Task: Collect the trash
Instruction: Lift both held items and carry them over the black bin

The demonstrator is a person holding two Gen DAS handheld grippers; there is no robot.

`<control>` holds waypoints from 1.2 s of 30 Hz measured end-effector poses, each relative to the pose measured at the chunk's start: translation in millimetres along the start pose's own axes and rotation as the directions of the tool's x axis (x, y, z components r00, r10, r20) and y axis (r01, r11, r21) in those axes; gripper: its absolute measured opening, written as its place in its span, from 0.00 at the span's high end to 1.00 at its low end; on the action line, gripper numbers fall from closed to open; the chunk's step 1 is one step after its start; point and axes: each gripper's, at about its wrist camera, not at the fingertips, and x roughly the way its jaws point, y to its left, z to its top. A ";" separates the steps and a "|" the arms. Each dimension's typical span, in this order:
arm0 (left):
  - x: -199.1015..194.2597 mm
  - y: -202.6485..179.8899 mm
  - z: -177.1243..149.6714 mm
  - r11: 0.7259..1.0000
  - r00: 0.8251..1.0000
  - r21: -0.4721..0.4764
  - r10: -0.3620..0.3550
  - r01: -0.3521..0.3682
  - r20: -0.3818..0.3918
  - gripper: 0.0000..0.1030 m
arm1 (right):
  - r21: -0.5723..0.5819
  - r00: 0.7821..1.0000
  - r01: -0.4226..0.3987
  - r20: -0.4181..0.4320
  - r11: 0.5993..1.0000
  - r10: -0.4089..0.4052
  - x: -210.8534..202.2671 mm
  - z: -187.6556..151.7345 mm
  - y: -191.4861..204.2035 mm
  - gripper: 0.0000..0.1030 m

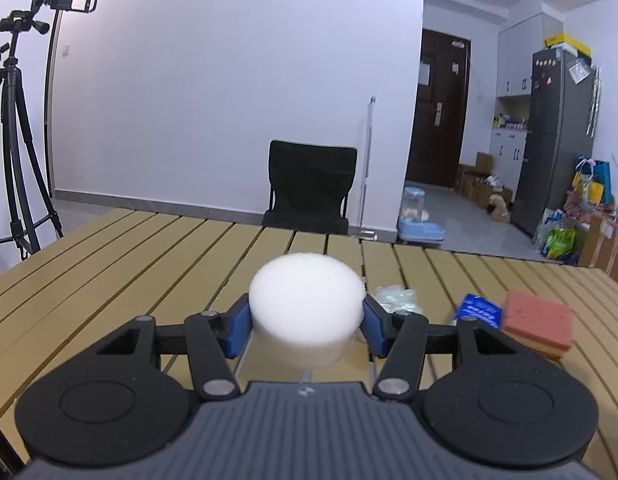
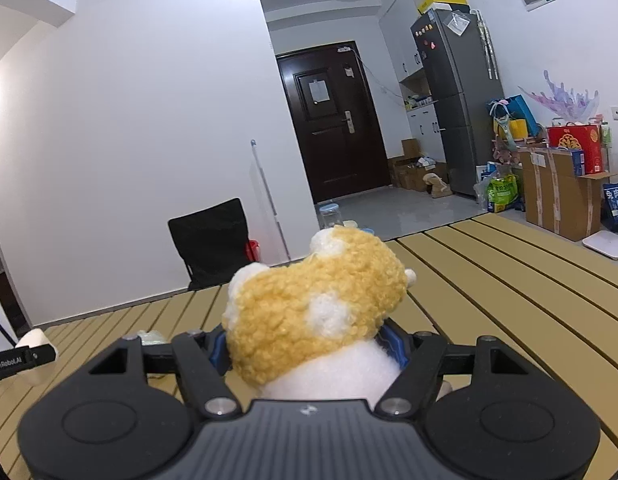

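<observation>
With the slatted counter [image 1: 149, 264] as reference, the white foam cylinder [image 1: 307, 304] is being held clamped between the left gripper [image 1: 307, 320] fingers [image 1: 239, 326] above it for removal, while the plush toy [image 2: 317, 300] is being gripped likewise by the right gripper [image 2: 309, 340].

On the slatted table [image 1: 109, 256] lie one white foam cylinder [image 1: 307, 304], one plush toy [image 2: 317, 312] in yellow and white, one pink sponge block [image 1: 537, 322], one blue packet [image 1: 479, 310] and one crumpled clear wrapper [image 1: 395, 296]. Around it stand one black folding chair [image 1: 311, 188], one tripod [image 1: 13, 120], one grey fridge [image 2: 457, 100] and one dark door [image 2: 333, 120].
</observation>
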 end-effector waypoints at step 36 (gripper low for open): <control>-166.7 3.7 -86.6 0.993 0.993 0.033 -0.111 0.110 0.038 0.45 | -0.085 0.991 -0.137 -0.010 0.987 0.137 -135.4 -70.4 29.2 0.33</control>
